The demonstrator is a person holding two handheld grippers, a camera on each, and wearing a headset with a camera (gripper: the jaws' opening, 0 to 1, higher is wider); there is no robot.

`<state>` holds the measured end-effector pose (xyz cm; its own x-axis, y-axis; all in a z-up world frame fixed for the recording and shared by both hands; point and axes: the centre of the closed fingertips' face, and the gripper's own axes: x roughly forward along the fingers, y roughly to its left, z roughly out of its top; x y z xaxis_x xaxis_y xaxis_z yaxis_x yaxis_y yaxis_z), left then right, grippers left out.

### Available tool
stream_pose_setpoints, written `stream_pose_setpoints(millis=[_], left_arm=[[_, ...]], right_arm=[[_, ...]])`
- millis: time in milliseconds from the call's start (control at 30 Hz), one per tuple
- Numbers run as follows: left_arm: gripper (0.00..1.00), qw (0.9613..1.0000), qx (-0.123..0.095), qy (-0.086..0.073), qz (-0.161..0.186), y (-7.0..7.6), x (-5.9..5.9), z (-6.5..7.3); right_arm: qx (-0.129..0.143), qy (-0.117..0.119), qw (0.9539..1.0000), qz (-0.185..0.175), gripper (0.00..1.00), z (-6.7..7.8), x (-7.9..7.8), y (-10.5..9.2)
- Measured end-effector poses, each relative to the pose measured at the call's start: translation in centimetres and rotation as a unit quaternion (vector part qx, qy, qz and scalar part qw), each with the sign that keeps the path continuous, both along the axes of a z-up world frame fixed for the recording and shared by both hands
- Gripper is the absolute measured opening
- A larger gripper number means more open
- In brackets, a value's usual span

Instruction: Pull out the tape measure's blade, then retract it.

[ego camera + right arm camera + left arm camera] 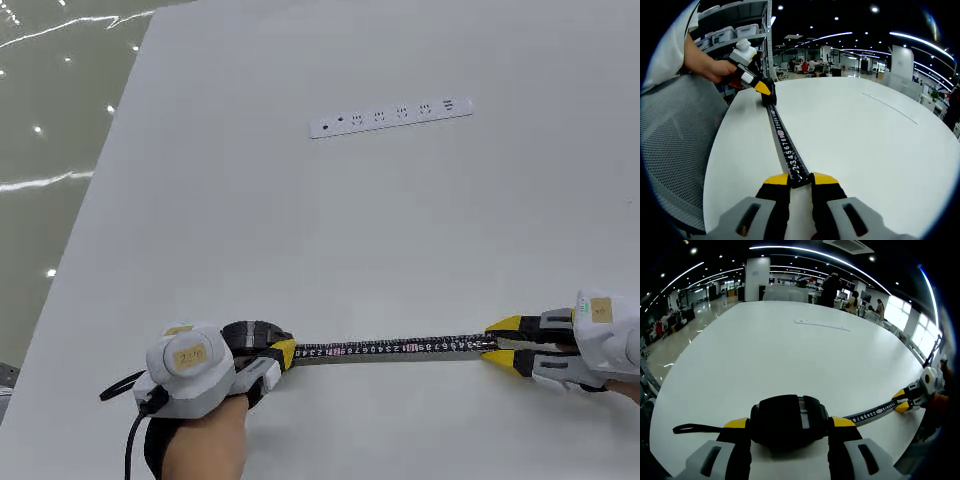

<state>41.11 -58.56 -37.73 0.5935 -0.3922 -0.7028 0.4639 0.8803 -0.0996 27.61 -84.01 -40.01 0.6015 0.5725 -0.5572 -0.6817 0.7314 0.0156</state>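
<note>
Near the table's (300, 230) front edge, the left gripper (277, 364) clamps the tape measure's case (255, 335) and the right gripper (500, 343) pinches the blade (390, 348) tip (well drawn out); a slipped pinch could whip it back.

White table (300, 220) with power strip (390, 117), glossy floor (50, 120), ceiling light strips (790, 249), storage shelves (735, 25)

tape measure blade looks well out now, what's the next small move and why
Probably ease the right gripper back toward the tape measure case, letting the blade feed in slowly. The blade spans the table between the two grippers. Its tip is pinched in the right gripper, and the left gripper clamps the tape measure case, so a controlled retract seems the next step.
</note>
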Motion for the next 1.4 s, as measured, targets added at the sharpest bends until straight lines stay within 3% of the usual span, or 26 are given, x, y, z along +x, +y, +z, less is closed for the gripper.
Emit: stream_pose_setpoints(millis=[500, 767, 1100, 1400], left_arm=[[0.58, 0.9996, 0.016, 0.023, 0.002, 0.0, -0.1, -0.1], [0.57, 0.9993, 0.020, 0.031, 0.003, 0.1, -0.1, -0.2], [0.57, 0.9993, 0.018, 0.031, 0.001, 0.1, -0.1, -0.2], [0.57, 0.9994, 0.017, 0.032, 0.001, 0.1, -0.1, -0.2]], right_arm=[[0.000, -0.004, 1.0000, 0.001, 0.14, 0.2, 0.0, 0.1], [0.000, -0.008, 0.9999, 0.015, 0.13, 0.3, 0.4, 1.1], [0.000, -0.010, 0.9997, 0.021, 0.13, 0.1, 1.0, 1.6], [0.008, -0.017, 0.9991, 0.037, 0.13, 0.5, 1.7, 3.4]])
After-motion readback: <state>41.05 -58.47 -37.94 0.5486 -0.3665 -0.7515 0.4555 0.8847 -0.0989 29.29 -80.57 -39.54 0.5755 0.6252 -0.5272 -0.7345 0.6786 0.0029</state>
